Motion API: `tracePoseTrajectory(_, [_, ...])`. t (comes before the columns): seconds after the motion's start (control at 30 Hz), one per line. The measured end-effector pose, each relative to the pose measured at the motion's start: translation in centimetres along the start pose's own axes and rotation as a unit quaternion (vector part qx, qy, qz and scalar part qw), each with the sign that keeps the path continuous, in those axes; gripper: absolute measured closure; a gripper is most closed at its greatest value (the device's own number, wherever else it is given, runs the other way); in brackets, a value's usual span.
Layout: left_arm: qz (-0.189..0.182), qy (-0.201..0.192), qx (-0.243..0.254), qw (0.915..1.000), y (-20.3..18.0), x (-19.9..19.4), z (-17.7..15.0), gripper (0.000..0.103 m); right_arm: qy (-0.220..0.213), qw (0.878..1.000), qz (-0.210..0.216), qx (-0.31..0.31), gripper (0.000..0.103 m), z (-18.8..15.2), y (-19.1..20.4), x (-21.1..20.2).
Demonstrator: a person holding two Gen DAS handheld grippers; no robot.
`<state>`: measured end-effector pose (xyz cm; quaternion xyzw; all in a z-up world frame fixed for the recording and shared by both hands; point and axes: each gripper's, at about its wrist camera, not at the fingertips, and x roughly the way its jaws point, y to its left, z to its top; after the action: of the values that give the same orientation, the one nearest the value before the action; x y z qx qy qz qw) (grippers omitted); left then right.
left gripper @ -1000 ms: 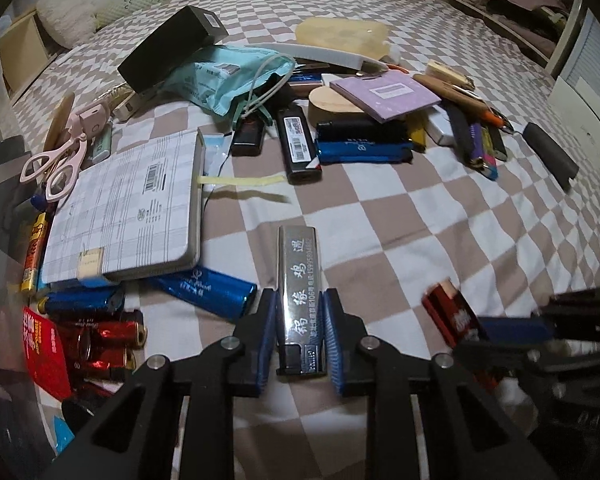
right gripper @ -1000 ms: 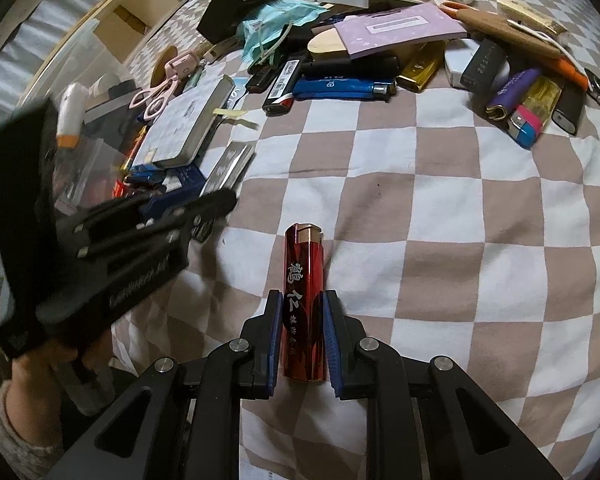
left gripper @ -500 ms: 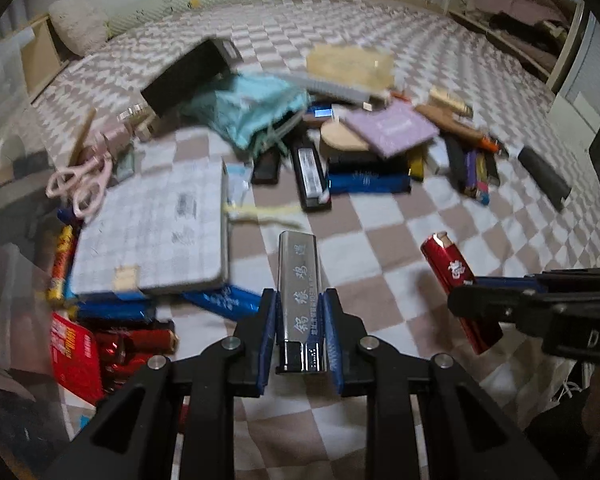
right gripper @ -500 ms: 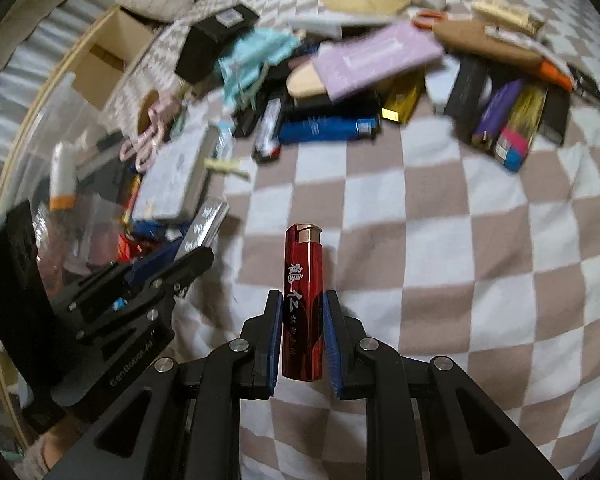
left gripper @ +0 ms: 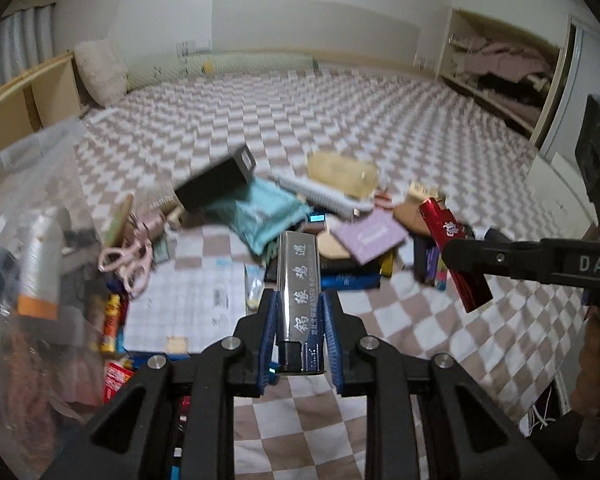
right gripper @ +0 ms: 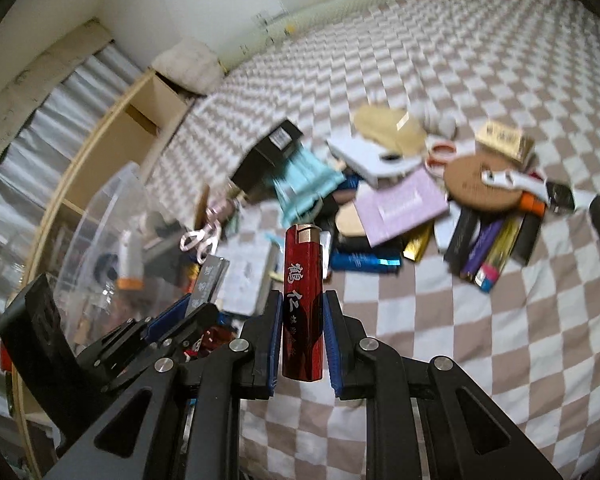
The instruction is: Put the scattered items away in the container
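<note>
Lighters fill both grips: the left gripper clamps the silver lighter mid-body between its jaws, the right gripper the red lighter. Both look light, rigid, slick; the clear container sits left of the jaws.

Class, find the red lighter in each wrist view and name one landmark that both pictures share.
Left wrist view: red lighter at right of centre, clamped in the right gripper.
Right wrist view: red lighter at bottom centre, upright between the jaws.
Shared landmark: the black box atop the clutter.
</note>
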<state>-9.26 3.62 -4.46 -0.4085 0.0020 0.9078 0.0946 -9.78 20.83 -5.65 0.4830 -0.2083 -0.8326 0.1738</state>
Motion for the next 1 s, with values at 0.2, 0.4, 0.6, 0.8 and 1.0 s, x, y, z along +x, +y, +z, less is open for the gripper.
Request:
tracePoseTrajectory(0.2, [0.002, -0.035, 0.000, 0.9994, 0.7, -2.9, 1.2, 0.080, -0.019, 1.000, 0.008, -0.015, 0.082, 0.5, 1.9, -1.7])
tracePoseTrajectory(0.4, [0.004, -0.061, -0.009, 0.9981, 1.6, -5.1, 1.9, 0.080, -0.033, 0.999, 0.015, -0.033, 0.082, 1.0, 4.0, -2.5])
tracePoseTrajectory(0.6, [0.009, -0.088, -0.011, 0.9960, 2.7, -7.2, 2.1, 0.080, -0.044, 0.998, 0.032, -0.044, 0.082, 1.4, 6.3, -3.2])
tracePoseTrajectory(0.8, [0.024, -0.108, -0.030, 0.9934, 4.7, -9.2, 2.4, 0.080, -0.051, 0.996, 0.045, -0.052, 0.082, 1.8, 8.4, -3.3])
tracePoseTrajectory(1.0, [0.045, -0.120, -0.056, 0.9902, 7.4, -11.1, 2.3, 0.080, -0.047, 0.995, 0.061, -0.064, 0.082, 1.7, 11.0, -2.9])
